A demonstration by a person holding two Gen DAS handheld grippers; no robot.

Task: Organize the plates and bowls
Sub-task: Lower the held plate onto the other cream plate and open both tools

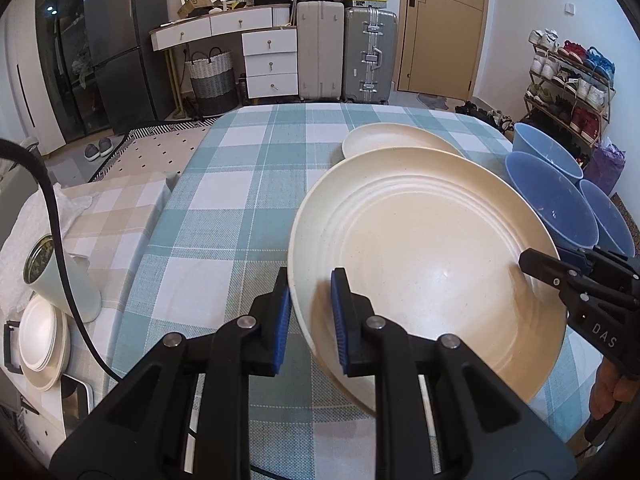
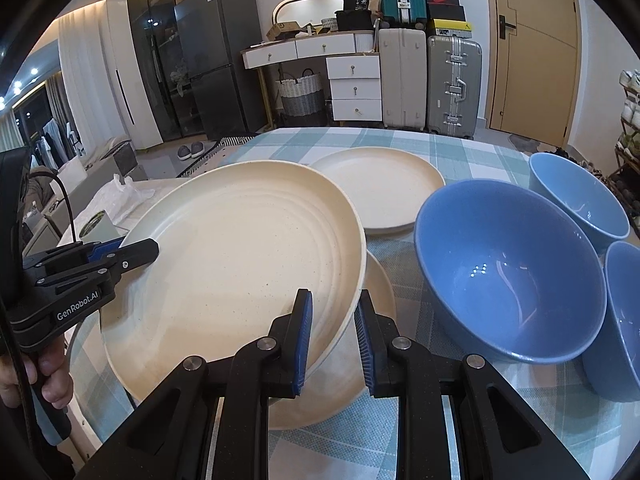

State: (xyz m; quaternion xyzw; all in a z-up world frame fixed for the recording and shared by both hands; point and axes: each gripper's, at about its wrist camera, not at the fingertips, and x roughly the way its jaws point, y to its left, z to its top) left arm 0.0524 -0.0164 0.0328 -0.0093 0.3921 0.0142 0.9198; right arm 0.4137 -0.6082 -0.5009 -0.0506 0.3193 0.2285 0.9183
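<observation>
A: Checked tablecloth point(image 1: 224, 216), bedroom clutter behind. Where are you in the job?

B: Early. Your left gripper point(image 1: 310, 320) and right gripper point(image 2: 334, 338) both straddle the rim of the ridged cream plate point(image 2: 240, 256), jaws narrowed around it with a sliver of gap showing, so I can't tell if either truly clamps. It's tilted, lifted over a second cream plate point(image 2: 380, 292) beneath.

A: Looks?

B: Speckled, glossy, concentric ridges. Further out, a third cream plate point(image 2: 380, 188) lies flat. Three blue bowls point(image 2: 512, 276) stand unstacked to your right. Stacking looks mostly undone.
</observation>
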